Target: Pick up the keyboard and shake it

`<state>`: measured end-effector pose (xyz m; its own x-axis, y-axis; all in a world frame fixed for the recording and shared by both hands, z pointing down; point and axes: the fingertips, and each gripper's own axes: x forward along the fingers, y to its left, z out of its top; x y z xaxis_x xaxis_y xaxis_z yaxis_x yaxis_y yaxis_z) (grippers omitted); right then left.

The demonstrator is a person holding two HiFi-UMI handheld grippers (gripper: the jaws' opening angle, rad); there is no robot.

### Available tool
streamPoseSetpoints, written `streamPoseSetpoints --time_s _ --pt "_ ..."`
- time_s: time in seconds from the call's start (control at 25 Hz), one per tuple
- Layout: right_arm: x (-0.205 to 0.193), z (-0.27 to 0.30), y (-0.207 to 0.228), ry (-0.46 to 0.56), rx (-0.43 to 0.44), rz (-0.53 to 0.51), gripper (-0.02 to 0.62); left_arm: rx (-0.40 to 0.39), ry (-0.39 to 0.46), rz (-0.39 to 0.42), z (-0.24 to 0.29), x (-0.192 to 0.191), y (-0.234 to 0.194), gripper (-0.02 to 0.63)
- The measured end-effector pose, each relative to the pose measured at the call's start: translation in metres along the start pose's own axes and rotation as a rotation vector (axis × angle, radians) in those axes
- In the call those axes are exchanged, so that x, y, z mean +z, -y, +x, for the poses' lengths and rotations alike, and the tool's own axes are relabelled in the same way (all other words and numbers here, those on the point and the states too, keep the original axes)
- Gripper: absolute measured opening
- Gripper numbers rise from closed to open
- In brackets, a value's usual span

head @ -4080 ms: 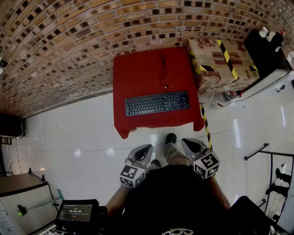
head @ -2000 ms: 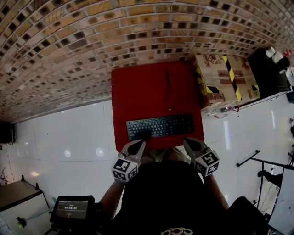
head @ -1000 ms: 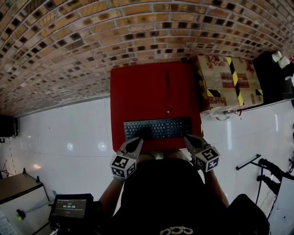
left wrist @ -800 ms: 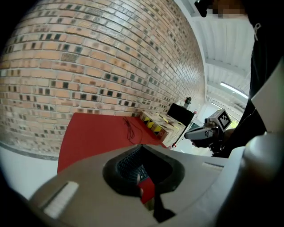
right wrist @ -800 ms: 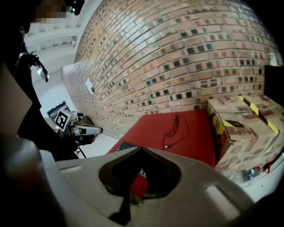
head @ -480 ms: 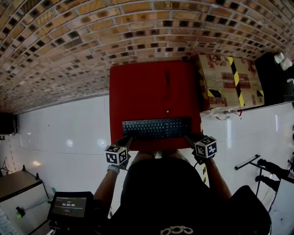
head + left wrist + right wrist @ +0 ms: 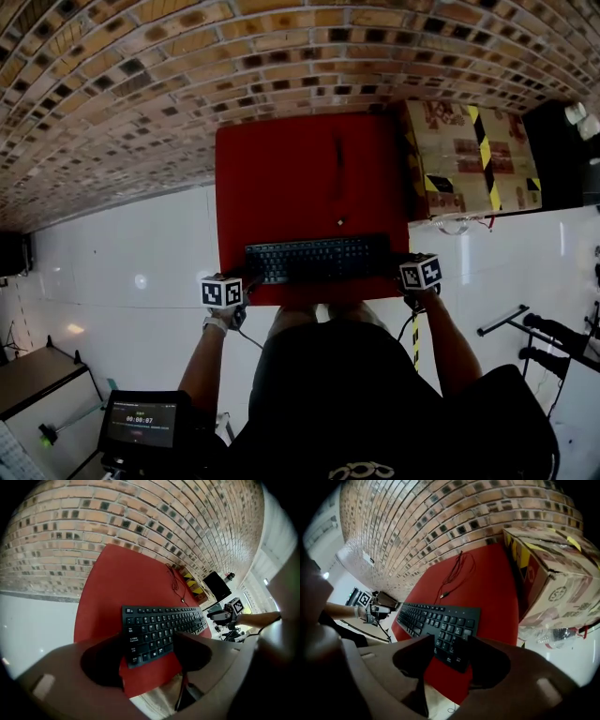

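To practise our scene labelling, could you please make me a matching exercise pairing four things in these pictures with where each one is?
1. flat black plastic keyboard
2. brown cardboard box with yellow-black tape
3. thin dark cable
4. square red-covered table

a. holds both keyboard and cable
b. lies behind the keyboard
c. near the table's front edge
d. beside the table, on the person's right

Pairs: 1-c, 2-d, 3-b, 4-a.

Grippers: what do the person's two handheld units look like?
The left gripper and right gripper match: dark, rounded tongs on a greyish body, each carrying a white cube with black square markers and trailing a thin dark cable. Person wears a black top.
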<state>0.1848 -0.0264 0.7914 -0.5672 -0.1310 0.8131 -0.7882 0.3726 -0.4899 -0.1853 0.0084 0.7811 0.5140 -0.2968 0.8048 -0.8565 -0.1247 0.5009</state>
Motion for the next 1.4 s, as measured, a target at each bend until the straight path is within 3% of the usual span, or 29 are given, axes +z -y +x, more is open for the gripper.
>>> streamPoseSetpoints --time_s 0.4,0.6,0.76,0.96,1.32,1.36,1.4 --pt "0.009 0.020 0.017 -0.099 0.060 0.053 0.259 -0.013 -0.107 -0.031 0.030 -0.001 -0.020 0.350" --pt "0.006 0.036 0.019 -0.204 -0.055 -0.008 0.272 0.020 -0.156 -0.016 0.044 -0.003 -0.019 0.342" --pt "0.007 0.037 0.021 -0.156 -0.077 0.041 0.272 0.072 -0.137 -0.059 0.047 -0.001 -0.023 0.307" --pt "0.008 0.040 0.021 -0.111 -0.171 0.070 0.281 0.153 -0.122 -0.091 0.050 0.001 -0.023 0.322" --pt "0.008 0.043 0.016 -0.077 -0.219 0.034 0.315 0.168 -0.135 -0.104 0.051 0.001 -0.024 0.323" --pt "0.007 0.046 0.011 -0.082 -0.212 0.017 0.361 0.168 -0.132 -0.103 0.051 0.001 -0.024 0.323" --pt "0.006 0.049 0.006 -0.094 -0.214 -0.008 0.452 0.169 -0.129 -0.102 0.051 0.001 -0.024 0.322"
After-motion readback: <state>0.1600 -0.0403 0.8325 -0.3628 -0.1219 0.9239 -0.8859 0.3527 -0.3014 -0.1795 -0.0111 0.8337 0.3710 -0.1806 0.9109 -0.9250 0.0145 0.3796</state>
